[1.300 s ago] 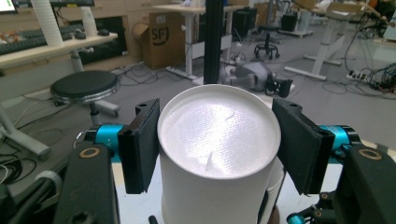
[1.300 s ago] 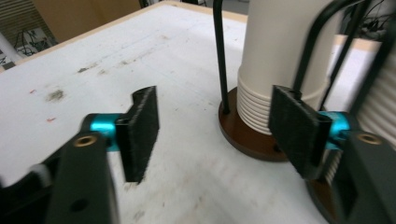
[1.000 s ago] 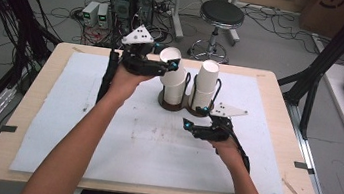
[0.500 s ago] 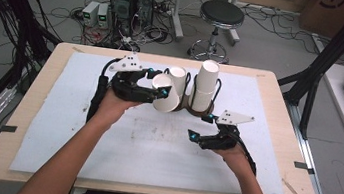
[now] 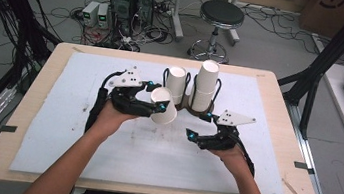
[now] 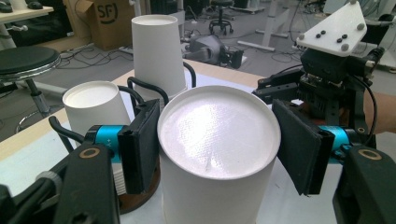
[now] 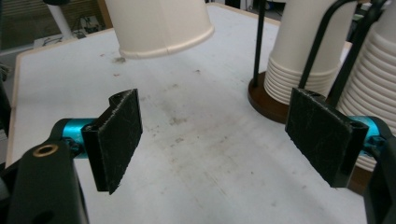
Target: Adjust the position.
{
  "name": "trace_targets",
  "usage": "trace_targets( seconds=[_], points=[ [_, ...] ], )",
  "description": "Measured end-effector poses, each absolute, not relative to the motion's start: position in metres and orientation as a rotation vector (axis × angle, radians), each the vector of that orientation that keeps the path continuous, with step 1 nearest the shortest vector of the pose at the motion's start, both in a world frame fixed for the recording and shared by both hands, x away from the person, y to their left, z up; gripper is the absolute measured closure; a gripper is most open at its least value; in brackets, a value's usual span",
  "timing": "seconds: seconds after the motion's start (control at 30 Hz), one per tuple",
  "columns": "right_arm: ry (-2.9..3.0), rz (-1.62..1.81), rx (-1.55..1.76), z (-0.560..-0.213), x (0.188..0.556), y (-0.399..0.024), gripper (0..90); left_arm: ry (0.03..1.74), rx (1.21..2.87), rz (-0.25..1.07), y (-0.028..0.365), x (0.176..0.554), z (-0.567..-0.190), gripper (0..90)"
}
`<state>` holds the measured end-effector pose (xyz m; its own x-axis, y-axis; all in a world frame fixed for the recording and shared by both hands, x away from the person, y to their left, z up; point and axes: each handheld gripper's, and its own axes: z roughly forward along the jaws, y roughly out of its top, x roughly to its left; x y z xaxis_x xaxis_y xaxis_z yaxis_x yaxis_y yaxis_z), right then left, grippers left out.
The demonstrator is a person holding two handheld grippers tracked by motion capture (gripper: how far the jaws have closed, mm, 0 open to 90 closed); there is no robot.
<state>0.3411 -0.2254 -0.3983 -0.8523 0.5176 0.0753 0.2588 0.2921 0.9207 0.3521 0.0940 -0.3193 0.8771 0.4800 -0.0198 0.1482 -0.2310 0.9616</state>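
White foam sheeting [image 5: 55, 127] is covering most of the wooden table [image 5: 30, 88], stained grey toward the middle. At the left of the high view, the left gripper [image 5: 161, 106] is holding a single paper cup [image 5: 163, 106] upside down and tilted, lifted clear of the sheet just in front of the cup holder [image 5: 187, 101]. In the left gripper view its two black pads are pressing against opposite sides of that cup [image 6: 219, 154], whose flat base is facing the camera.

Behind the held cup, the holder's dark round base and black wire loops are keeping two stacks of inverted cups upright: a shorter left stack [image 5: 177, 80] and a taller right stack [image 5: 206, 84]. Both are showing beyond the jaws in the left gripper view, the shorter one [image 6: 95, 105] and the taller one [image 6: 156, 53].

Farther right, the right gripper [image 5: 201, 131] is hovering over the sheet just in front of the holder, its jaws standing wide apart with nothing between them. In the right gripper view the pads are framing bare stained foam [image 7: 196, 140], with the held cup's rim [image 7: 163, 28] hanging above and the stacks' ribbed rims [image 7: 294, 70] beside the right pad.
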Motion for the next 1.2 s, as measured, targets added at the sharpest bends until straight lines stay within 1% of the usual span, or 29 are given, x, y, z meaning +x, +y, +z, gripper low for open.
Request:
trace_targets(
  seconds=[0.43,0.73,1.2],
  points=[
    [2.334,1.665,0.612,-0.395,0.334,-0.210,19.3,0.460,1.827,0.309,0.092,0.342,-0.336,35.6],
    [2.340,1.706,0.567,-0.395,0.331,-0.201,19.3,0.462,1.832,0.300,0.084,0.337,-0.340,35.6],
    [2.333,1.743,0.543,-0.398,0.333,-0.186,19.3,0.383,1.848,0.239,0.064,0.337,-0.342,35.7]
  ],
)
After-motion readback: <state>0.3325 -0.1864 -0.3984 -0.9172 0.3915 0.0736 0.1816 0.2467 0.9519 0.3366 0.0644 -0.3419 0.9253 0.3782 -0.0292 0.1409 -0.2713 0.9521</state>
